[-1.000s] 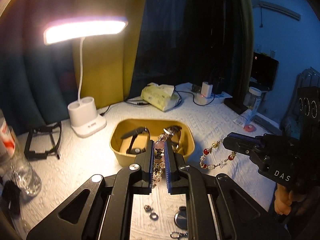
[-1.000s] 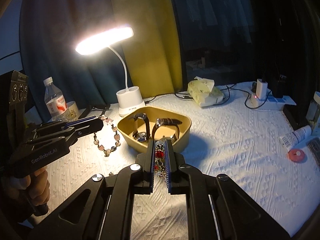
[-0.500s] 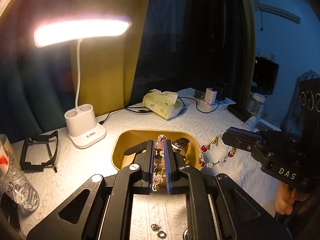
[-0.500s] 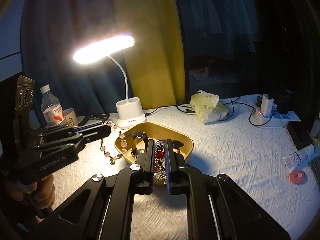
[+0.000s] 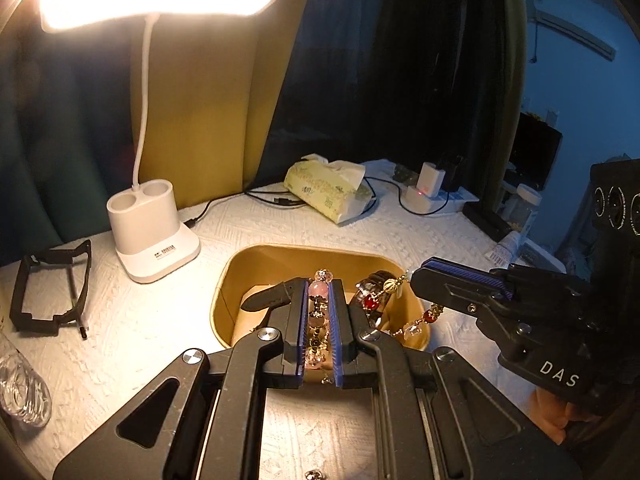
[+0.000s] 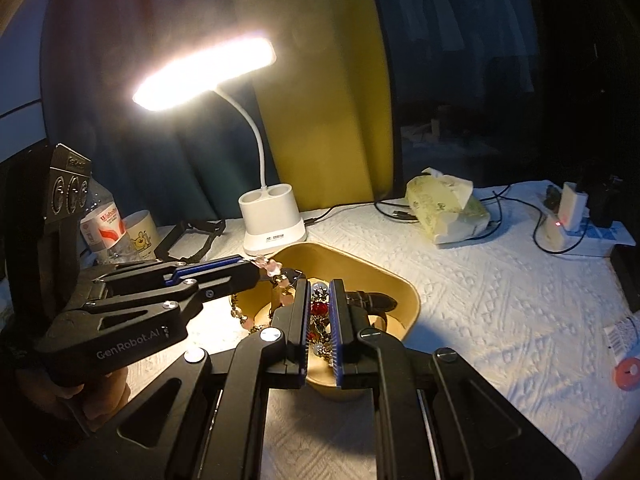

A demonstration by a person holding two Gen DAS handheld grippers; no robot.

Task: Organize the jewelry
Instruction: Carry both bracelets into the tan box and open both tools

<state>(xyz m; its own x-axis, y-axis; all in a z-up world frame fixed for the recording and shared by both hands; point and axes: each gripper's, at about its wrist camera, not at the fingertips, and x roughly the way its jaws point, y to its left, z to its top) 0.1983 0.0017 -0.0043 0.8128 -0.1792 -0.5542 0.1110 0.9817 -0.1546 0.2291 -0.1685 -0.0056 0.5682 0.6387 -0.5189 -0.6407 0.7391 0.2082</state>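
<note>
Pink bracelet (image 5: 318,292) and red bracelet (image 6: 319,307) hang clamped in closed jaws over yellow tray (image 5: 248,276).

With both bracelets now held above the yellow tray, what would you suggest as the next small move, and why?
I would probably lower both a little and then open the jaws. The left gripper is shut on the pink bead bracelet and the right gripper on the red bead bracelet, both hanging over the yellow tray, where watches already lie.
</note>
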